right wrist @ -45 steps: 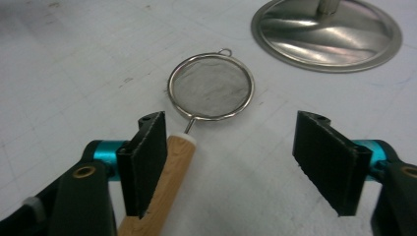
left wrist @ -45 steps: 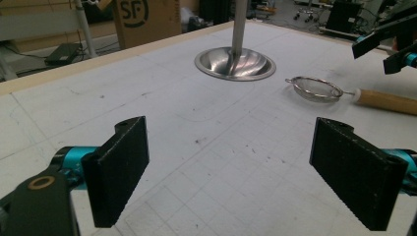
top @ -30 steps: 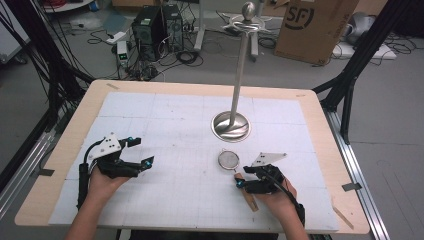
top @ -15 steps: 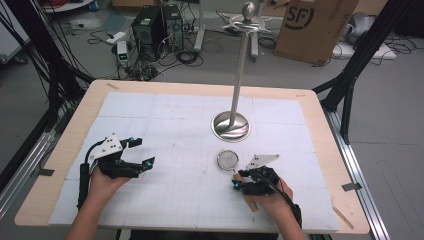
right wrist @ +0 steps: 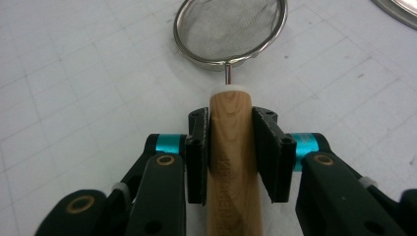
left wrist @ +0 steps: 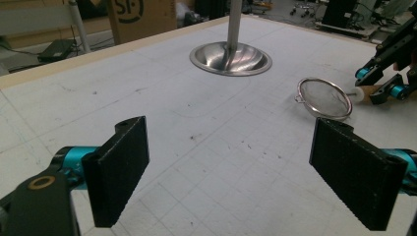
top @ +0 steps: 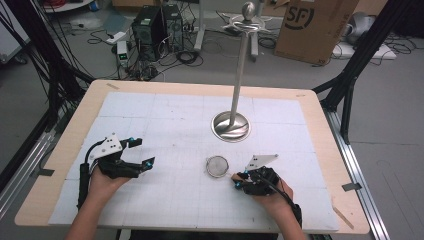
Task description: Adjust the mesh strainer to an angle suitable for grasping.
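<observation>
Strainer (right wrist: 231,32) — light, stiff, fragile mesh; right gripper (right wrist: 231,147) has just closed on wooden handle (right wrist: 232,162), lower centre — correct hold.

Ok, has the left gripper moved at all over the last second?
No. The left gripper sits at the same spot as before, judged against the table's left edge and the stand's base in the high view. Its fingers are open.

Grey floor (top: 390,125) strewn with cables, a cardboard box (top: 312,27) and computer towers (top: 157,25).
</observation>
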Action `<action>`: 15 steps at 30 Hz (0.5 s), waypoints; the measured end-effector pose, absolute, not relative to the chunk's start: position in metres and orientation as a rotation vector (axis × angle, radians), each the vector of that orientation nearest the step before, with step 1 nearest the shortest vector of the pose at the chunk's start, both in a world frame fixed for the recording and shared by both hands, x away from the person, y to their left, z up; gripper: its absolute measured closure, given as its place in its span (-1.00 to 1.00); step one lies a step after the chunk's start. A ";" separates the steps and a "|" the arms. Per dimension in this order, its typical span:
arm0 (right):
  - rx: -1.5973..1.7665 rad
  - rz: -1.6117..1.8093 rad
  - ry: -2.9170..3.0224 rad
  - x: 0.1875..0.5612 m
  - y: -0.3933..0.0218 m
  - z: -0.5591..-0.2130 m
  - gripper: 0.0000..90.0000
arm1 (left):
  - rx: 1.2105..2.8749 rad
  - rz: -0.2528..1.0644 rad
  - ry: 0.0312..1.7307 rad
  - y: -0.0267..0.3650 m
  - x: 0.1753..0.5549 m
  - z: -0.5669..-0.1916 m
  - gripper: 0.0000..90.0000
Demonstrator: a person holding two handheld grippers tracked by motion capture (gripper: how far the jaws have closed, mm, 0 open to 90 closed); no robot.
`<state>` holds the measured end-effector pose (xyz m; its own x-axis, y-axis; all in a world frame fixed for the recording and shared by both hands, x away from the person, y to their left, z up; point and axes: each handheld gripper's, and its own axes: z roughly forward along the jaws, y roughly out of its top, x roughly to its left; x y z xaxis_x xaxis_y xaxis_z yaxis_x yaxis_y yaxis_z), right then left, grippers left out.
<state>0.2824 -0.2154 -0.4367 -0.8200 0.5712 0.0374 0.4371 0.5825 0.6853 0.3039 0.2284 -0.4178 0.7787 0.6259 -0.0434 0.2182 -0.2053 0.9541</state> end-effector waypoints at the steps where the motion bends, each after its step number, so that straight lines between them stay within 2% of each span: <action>1: 0.850 1.045 2.619 0.283 -0.216 -0.437 0.42 | 1.776 0.425 0.657 0.228 0.304 -0.418 -0.65; 4: 0.861 1.044 2.607 0.284 -0.217 -0.438 0.31 | 1.778 0.424 0.655 0.228 0.304 -0.418 -0.65; 7: 0.865 1.043 2.607 0.284 -0.217 -0.438 0.30 | 1.778 0.424 0.655 0.228 0.304 -0.418 -0.65; 9: 0.865 1.035 2.611 0.283 -0.217 -0.438 0.35 | 1.777 0.427 0.659 0.228 0.304 -0.418 -0.65; 11: 0.832 1.027 2.622 0.282 -0.215 -0.437 0.48 | 1.778 0.426 0.657 0.228 0.304 -0.418 -0.65; 15: 0.815 1.005 2.607 0.282 -0.212 -0.437 0.50 | 1.780 0.424 0.659 0.228 0.304 -0.419 -0.65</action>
<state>0.2815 -0.2121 -0.4370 -0.8186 0.5742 -0.0146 0.4157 0.6097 0.6748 0.3044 0.2278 -0.4185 0.7781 0.6267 -0.0429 0.2207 -0.2087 0.9528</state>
